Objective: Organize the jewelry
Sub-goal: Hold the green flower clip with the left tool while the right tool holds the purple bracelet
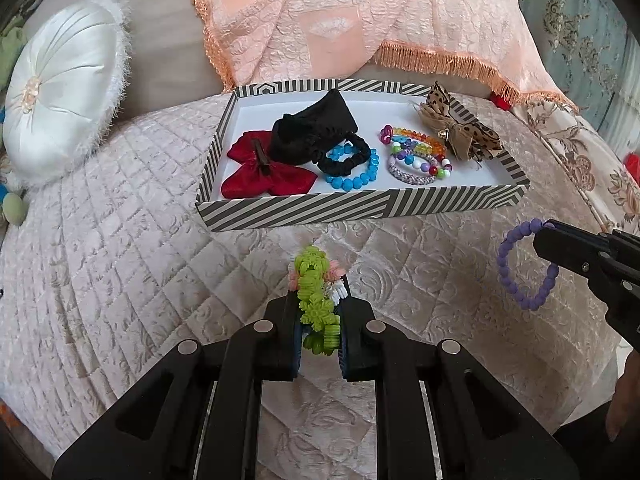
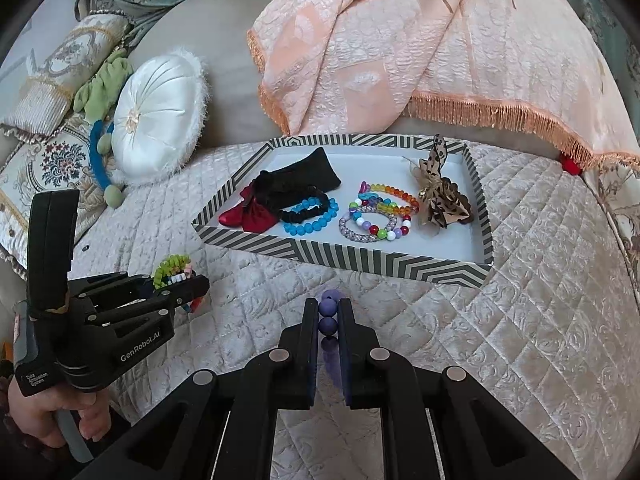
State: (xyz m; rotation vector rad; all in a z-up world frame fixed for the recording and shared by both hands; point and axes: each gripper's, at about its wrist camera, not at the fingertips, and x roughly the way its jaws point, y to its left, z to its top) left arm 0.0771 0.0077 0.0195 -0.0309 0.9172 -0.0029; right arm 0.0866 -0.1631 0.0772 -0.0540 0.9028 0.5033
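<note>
Left gripper (image 1: pixel 320 312) clamped on light, floppy green flower-bead bracelet (image 1: pixel 316 300); right gripper (image 2: pixel 329 316) pinching purple round-bead bracelet (image 1: pixel 524 264), springy, slippery; best gripped across beads.

Home sofa (image 1: pixel 120 240), cushions (image 1: pixel 60 92), fringed throw (image 1: pixel 360 20)

Right gripper (image 2: pixel 329 320) at 6 o'clock, jaws pinched on a purple bead bracelet (image 2: pixel 328 315) above the quilted cream bedspread (image 2: pixel 520 300). Left gripper (image 2: pixel 188 284) at 9 o'clock, clamped on a green flower bracelet (image 2: pixel 170 266), the person's hand (image 2: pixel 52 416) on its grip at 8 o'clock. Striped tray (image 2: pixel 360 258) at centre holds a red bow (image 2: pixel 252 216), blue bead bracelet (image 2: pixel 310 222), rainbow bead bracelet (image 2: pixel 394 196) and leopard-print bow (image 2: pixel 442 200); white round cushion (image 2: pixel 158 136) at 10 o'clock.
</note>
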